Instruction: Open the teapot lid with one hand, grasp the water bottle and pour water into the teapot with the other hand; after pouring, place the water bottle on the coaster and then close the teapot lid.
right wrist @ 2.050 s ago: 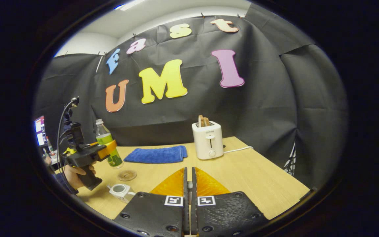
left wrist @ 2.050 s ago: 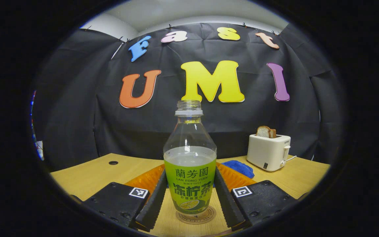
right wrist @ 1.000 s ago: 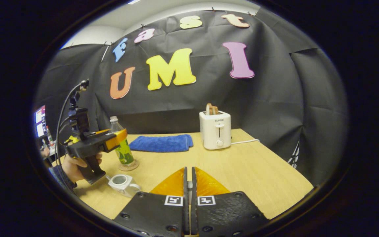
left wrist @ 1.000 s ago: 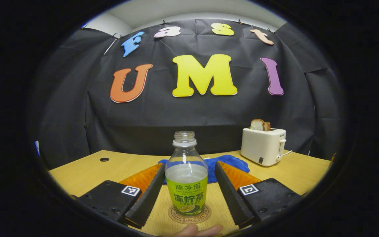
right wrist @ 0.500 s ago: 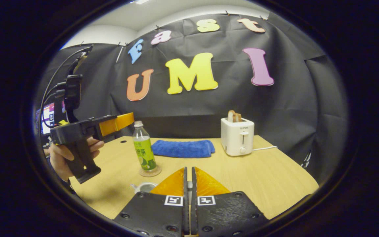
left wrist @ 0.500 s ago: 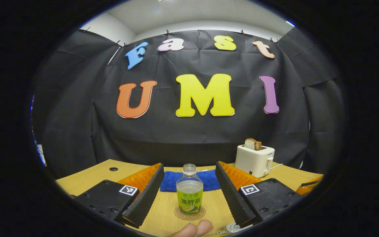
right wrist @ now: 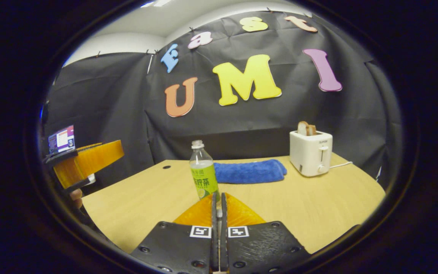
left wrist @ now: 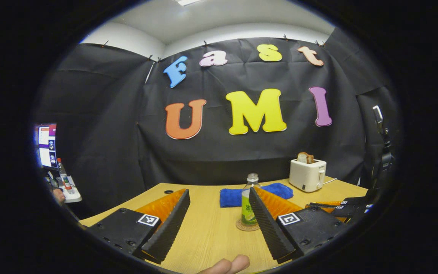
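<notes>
Wooden counter (right wrist: pixel 318 205): one water bottle (left wrist: pixel 248 203) upright on one coaster (left wrist: pixel 246 226), ahead of left hand-held gripper (left wrist: pixel 219 224), jaws wide apart, empty. Right hand-held gripper (right wrist: pixel 217 213) closed, holding nothing visible.

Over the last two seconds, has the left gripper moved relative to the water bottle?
Yes. The left gripper has backed away: the water bottle, standing on the coaster, looks far smaller and sits nearer the toaster, no longer between the open fingers.

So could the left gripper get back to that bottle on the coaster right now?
Probably yes: the left gripper is open, and bare table lies between it and the water bottle on its coaster.
</notes>
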The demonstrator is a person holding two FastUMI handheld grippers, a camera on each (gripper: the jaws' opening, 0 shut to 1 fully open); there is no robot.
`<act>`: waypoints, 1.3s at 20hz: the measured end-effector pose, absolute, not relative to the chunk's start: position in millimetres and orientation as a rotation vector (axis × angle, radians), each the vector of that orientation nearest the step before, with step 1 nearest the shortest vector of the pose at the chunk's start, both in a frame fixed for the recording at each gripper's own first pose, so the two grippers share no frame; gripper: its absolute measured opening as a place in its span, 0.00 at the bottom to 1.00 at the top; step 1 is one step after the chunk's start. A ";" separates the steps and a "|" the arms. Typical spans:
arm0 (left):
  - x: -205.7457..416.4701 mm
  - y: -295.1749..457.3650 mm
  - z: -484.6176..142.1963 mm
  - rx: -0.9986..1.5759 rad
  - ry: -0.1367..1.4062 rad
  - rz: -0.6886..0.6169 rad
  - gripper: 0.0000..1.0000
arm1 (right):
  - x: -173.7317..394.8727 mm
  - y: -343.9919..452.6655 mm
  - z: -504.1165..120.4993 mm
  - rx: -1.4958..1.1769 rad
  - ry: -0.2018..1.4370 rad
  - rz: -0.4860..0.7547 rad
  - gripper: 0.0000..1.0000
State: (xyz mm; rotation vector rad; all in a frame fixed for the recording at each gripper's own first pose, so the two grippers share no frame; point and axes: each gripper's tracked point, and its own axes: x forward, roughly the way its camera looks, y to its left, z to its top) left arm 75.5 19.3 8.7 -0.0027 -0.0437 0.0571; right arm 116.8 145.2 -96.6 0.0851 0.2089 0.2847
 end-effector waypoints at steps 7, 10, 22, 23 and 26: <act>70.1 44.6 3.8 -0.025 -0.030 0.035 0.98 | 135.5 139.8 -144.8 0.042 0.259 0.225 0.01; 71.1 50.4 -1.3 -0.027 -0.016 0.042 0.98 | 135.5 144.6 -153.4 0.052 0.256 0.243 0.01; 70.7 30.5 -5.9 -0.007 0.003 -0.008 0.98 | 126.7 139.7 -155.9 -0.044 0.237 0.216 0.51; 70.4 29.8 -6.3 -0.001 0.003 -0.008 0.98 | 123.1 139.4 -151.9 -0.052 0.231 0.216 0.57; 68.4 32.4 -6.0 0.000 0.009 0.005 0.98 | 112.3 134.4 -132.6 -0.039 0.204 0.216 0.85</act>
